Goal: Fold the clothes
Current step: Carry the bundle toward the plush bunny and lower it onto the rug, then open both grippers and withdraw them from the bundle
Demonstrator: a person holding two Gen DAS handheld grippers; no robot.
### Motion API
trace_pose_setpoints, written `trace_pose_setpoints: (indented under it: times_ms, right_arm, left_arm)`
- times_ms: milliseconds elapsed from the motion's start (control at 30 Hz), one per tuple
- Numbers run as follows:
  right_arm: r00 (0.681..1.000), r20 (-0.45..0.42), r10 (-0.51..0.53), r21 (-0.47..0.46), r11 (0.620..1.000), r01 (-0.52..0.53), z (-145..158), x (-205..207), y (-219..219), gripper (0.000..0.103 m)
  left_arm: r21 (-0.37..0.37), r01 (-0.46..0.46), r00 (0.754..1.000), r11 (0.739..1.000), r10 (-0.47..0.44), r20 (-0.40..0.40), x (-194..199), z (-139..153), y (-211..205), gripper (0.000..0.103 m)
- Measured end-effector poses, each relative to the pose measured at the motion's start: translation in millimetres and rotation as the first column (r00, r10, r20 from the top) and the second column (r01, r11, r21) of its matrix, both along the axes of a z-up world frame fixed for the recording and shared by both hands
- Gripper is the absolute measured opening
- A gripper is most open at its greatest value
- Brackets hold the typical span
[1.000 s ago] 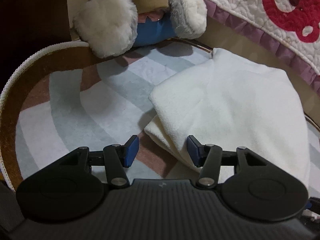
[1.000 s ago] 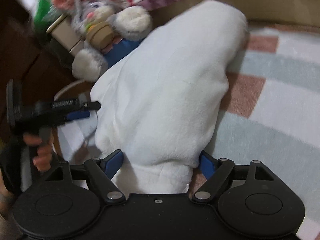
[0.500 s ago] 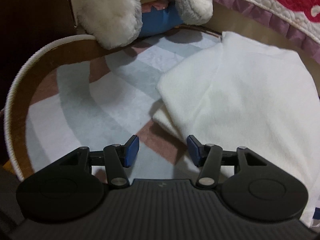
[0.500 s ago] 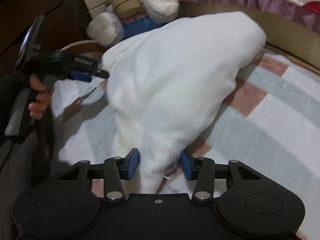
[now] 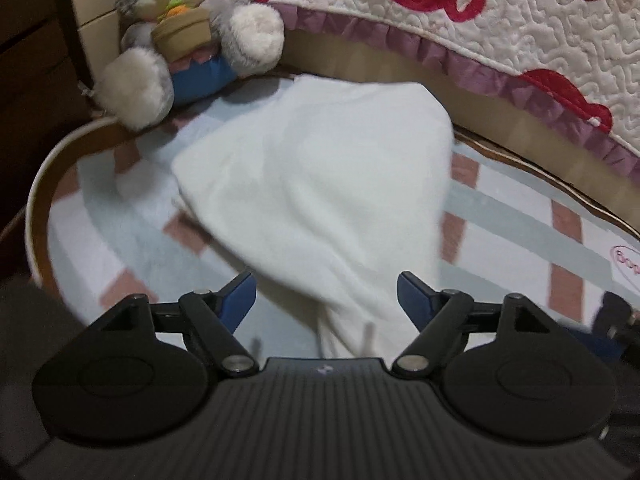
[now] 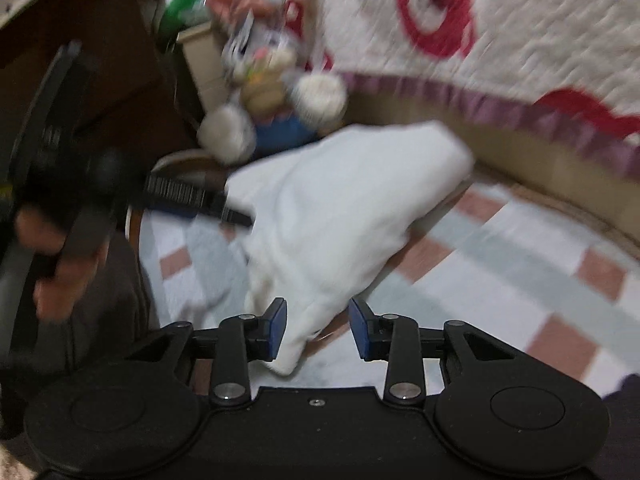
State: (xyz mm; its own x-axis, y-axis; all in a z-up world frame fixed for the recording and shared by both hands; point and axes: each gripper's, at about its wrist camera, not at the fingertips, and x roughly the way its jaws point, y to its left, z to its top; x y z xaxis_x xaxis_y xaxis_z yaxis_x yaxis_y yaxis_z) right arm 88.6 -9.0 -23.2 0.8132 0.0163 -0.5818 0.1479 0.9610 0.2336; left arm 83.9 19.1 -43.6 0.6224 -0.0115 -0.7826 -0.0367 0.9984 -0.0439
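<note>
Left wrist view: the left claw (image 5: 325, 294) is spread wide, blue pads well apart, with the near tail of the white garment (image 5: 320, 184) lying between them but neither pad touching it. The garment sits bunched on a striped rug (image 5: 100, 216) (pink, grey and white bands, pale corded edge), its far end reaching toward the plush bunny (image 5: 188, 36) and the quilted bedspread (image 5: 500, 28) with red shapes and a purple frill. This view gets the bunny sharp: grey ears, little pot in its arms. At the far right edge there's a dark blurry bit, can't tell what it is.

Right wrist view: pretty smeared. The right claw (image 6: 317, 329) is partly spread, and a narrow end of the same garment (image 6: 340, 208) hangs down between the pads. It sits close to the left pad, but I can't tell whether it touches; the right pad has clear air next to it. What this view adds: you see the left claw (image 6: 236, 216) from outside, its tip right at the garment's left edge, and the person's hand (image 6: 48, 264) wrapped around its handle. Also something green (image 6: 182, 4) up top behind the bunny (image 6: 272, 96), too blurred to name.
</note>
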Motion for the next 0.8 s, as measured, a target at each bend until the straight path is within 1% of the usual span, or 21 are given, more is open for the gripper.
trace_pose_setpoints:
  times_ms: [33,67,167,267,300,400,433,500,600,633,733,800]
  right_arm:
    - [1.000,0.015,-0.016,-0.010,1.000,0.016,8,-9,-4,0.043]
    - [0.999,0.031,-0.031,-0.020,0.999,0.032,16,-17,-7,0.046]
    - [0.997,0.049,-0.057,-0.034,0.998,0.059,26,-43,-12,0.053]
    - [0.994,0.068,-0.082,-0.047,0.995,0.086,36,-69,-17,0.063]
    - [0.993,0.074,-0.091,-0.051,0.994,0.095,39,-78,-19,0.066]
    - [0.989,0.092,-0.116,-0.063,0.991,0.122,49,-104,-24,0.069]
    - [0.988,0.085,-0.129,-0.064,0.989,0.135,51,-110,-25,0.070]
    - [0.985,0.076,-0.152,-0.055,0.986,0.156,55,-122,-28,0.076]
    - [0.987,0.085,-0.140,-0.005,0.990,0.141,60,-139,-33,0.077]
    - [0.989,0.087,-0.122,0.006,0.993,0.122,62,-142,-33,0.077]
    - [0.988,0.095,-0.118,-0.006,0.993,0.119,66,-152,-31,0.078]
    - [0.986,0.101,-0.136,0.002,0.991,0.136,66,-158,-32,0.081]
  left_arm:
    - [-0.008,-0.008,1.000,1.000,0.008,-0.007,-8,3,-5,0.077]
    - [-0.010,-0.018,1.000,1.000,0.018,-0.007,-16,6,-10,0.077]
    - [0.019,-0.033,0.999,0.999,0.033,0.006,-43,17,-28,0.082]
    - [0.049,-0.026,1.000,0.998,0.025,0.019,-70,28,-43,0.084]
    - [0.058,-0.023,1.000,0.998,0.021,0.023,-78,31,-47,0.087]
    - [0.075,-0.004,1.000,0.997,0.002,0.018,-98,36,-59,0.090]
    - [0.078,0.005,1.000,0.997,-0.006,0.010,-103,38,-64,0.090]
    - [0.081,0.031,1.000,0.996,-0.030,-0.006,-112,40,-73,0.090]
    - [0.066,0.062,0.998,0.996,-0.061,-0.012,-126,43,-84,0.090]
    - [0.069,0.066,0.998,0.995,-0.065,-0.007,-129,44,-87,0.090]
    - [0.072,0.071,0.997,0.995,-0.070,-0.008,-137,44,-97,0.090]
    - [0.078,0.074,0.997,0.994,-0.074,-0.007,-141,44,-102,0.090]
